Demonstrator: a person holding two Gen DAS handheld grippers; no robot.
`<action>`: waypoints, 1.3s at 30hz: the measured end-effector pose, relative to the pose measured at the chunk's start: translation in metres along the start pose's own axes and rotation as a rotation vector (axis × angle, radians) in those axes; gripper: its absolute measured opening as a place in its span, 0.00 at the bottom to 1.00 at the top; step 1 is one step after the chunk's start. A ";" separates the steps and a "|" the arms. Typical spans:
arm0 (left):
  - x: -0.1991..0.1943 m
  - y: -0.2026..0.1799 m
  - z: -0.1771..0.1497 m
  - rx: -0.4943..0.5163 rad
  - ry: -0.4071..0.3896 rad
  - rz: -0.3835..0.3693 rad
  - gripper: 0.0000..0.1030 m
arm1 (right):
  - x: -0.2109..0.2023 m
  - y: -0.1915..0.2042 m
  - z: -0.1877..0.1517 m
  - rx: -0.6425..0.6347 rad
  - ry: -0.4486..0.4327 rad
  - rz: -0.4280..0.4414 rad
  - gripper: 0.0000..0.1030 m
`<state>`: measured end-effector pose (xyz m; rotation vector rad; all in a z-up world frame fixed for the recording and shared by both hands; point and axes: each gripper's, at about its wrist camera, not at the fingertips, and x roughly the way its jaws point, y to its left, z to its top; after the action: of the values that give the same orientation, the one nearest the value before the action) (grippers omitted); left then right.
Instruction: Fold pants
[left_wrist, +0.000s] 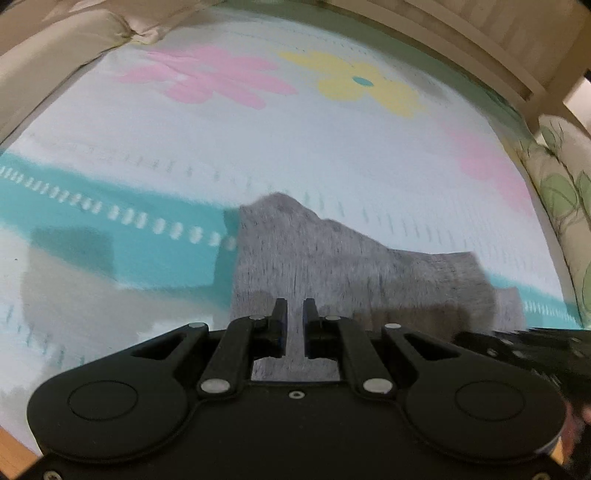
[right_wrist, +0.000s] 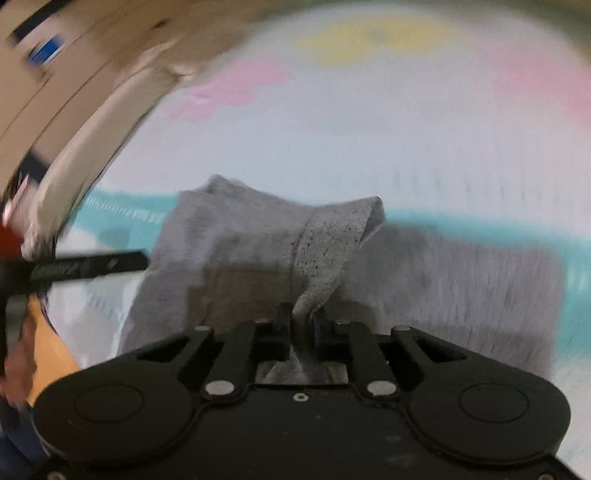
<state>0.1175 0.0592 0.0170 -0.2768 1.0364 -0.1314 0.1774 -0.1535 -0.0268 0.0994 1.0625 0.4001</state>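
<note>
The grey pants (left_wrist: 332, 258) lie on a white bed sheet (left_wrist: 295, 147) with pink and yellow flowers and a teal stripe. My left gripper (left_wrist: 294, 306) is over the near edge of the pants, its jaws nearly closed with a narrow gap; grey cloth shows in the gap, and whether it is pinched I cannot tell. In the right wrist view the pants (right_wrist: 240, 251) are bunched, and my right gripper (right_wrist: 303, 314) is shut on a lifted fold of the grey cloth (right_wrist: 332, 240). This view is motion-blurred.
A beige headboard or cushion (left_wrist: 55, 48) borders the bed at the far left. A leaf-patterned pillow (left_wrist: 569, 192) lies at the right. The other gripper shows as a black bar (right_wrist: 85, 267) at the left of the right wrist view. A wooden edge (right_wrist: 51, 343) lies below it.
</note>
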 end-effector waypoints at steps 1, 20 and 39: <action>-0.002 0.001 0.003 -0.010 -0.008 0.001 0.11 | -0.011 0.008 0.001 -0.027 -0.031 0.007 0.10; 0.012 -0.069 -0.010 0.179 0.034 -0.072 0.13 | -0.048 -0.077 -0.034 0.117 0.076 -0.257 0.16; 0.041 -0.084 -0.051 0.462 0.030 -0.048 0.26 | -0.027 -0.095 -0.038 0.039 0.088 -0.334 0.57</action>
<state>0.0967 -0.0392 -0.0172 0.1206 0.9996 -0.4119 0.1590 -0.2554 -0.0484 -0.0619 1.1507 0.0820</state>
